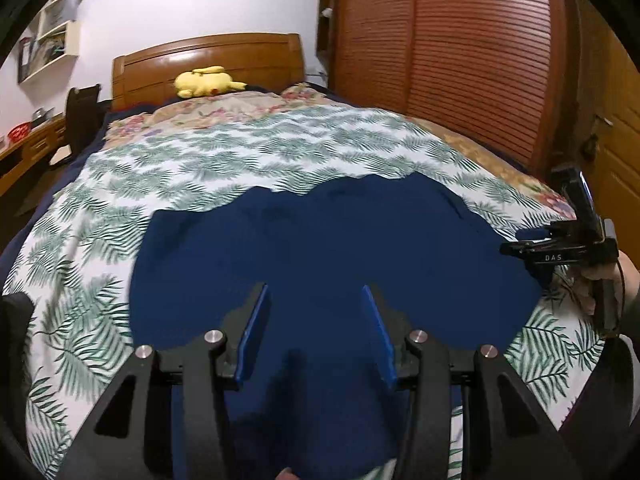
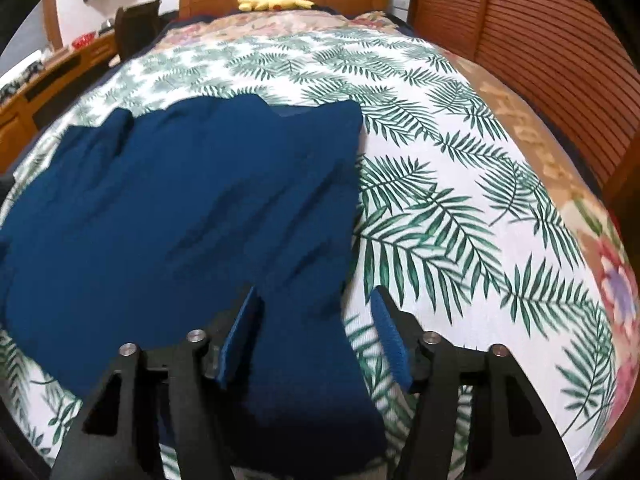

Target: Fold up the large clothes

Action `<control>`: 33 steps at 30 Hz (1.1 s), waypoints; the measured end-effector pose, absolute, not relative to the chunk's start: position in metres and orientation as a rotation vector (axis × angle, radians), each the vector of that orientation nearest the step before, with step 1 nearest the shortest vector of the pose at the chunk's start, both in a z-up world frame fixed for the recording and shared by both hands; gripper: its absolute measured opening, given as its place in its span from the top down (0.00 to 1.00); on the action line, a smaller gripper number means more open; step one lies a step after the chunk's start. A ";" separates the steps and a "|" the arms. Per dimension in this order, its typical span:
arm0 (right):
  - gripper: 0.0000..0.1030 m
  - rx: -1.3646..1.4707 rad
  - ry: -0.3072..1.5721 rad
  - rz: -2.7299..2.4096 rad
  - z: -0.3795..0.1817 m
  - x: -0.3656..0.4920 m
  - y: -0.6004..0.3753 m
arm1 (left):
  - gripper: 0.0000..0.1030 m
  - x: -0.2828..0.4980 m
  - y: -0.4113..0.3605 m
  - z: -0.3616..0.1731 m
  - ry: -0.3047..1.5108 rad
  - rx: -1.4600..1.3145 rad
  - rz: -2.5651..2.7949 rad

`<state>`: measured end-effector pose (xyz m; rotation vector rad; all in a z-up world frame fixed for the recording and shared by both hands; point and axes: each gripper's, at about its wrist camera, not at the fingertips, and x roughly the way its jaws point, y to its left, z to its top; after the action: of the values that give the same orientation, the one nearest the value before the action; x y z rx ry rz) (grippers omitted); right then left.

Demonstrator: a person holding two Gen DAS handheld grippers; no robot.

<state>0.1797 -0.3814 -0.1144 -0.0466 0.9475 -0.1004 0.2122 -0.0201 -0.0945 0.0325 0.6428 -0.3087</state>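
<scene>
Here, one blue garment (image 2: 168,216), two gaping tongs (image 1: 314,304)

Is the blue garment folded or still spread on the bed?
Spread: the blue garment lies wide and loosely rumpled across the leaf-print sheet, with no neat fold showing.

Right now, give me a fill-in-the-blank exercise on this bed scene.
1. The garment spread on the bed is dark ____.
2. The sheet under it is printed with green ____.
3. The plush toy by the headboard is ____.
4. The pads of the left gripper stand ____, gripping nothing.

Missing words: blue; leaves; yellow; apart
</scene>
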 end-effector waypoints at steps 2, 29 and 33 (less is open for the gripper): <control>0.30 -0.009 0.917 -0.068 -0.111 0.172 -0.382 | 0.55 0.212 -0.033 -0.096 0.656 0.035 -0.331; 0.28 0.007 0.936 0.025 -0.130 0.147 -0.380 | 0.55 0.205 -0.129 -0.135 0.811 0.218 -0.391; 0.28 0.002 0.934 0.024 -0.130 0.146 -0.379 | 0.55 0.206 -0.130 -0.141 0.822 0.225 -0.391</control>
<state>0.1457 -0.3794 -0.1304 0.0019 0.9345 0.0243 0.2055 -0.1304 -0.1407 0.2246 0.8218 -0.3908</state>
